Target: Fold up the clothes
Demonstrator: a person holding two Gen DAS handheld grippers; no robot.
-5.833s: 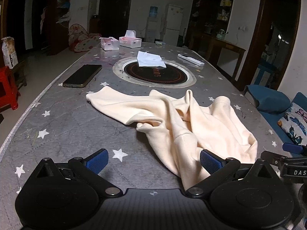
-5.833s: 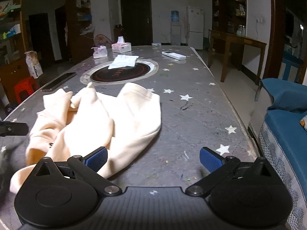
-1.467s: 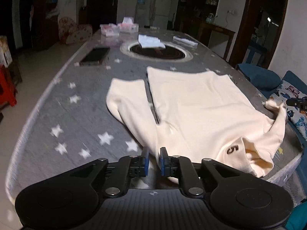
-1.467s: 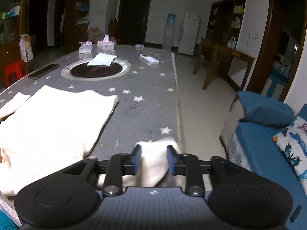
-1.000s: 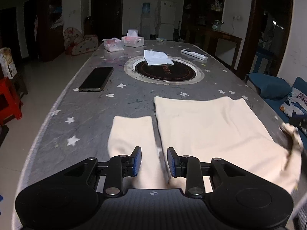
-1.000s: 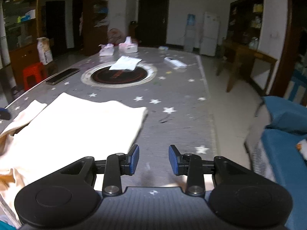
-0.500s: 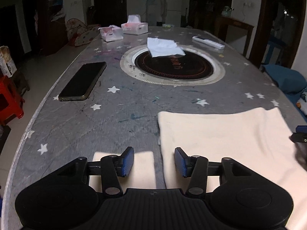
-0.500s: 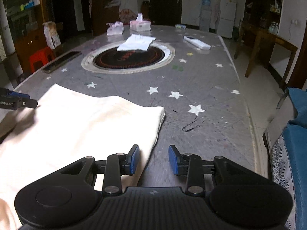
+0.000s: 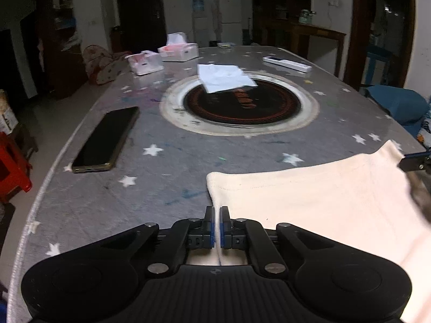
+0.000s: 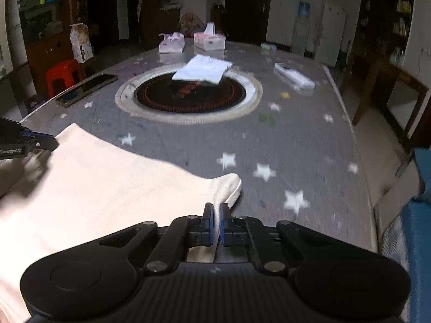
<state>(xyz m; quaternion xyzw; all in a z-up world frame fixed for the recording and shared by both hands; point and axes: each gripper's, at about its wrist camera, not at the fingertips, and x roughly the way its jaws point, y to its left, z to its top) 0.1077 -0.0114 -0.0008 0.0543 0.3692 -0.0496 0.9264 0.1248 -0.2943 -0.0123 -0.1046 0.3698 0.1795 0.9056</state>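
The cream garment (image 9: 323, 202) lies flat on the starred table (image 9: 161, 161), its far hem just ahead of my grippers. My left gripper (image 9: 217, 227) and right gripper (image 10: 216, 224) have just closed, each pinching a hem corner. Next, I judge, I lift both evenly and fold.

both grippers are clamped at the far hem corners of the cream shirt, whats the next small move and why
Probably lift both corners together and draw them back toward the near edge. The left gripper and right gripper have just closed their jaws on the shirt's far corners, and it lies flat on the table.
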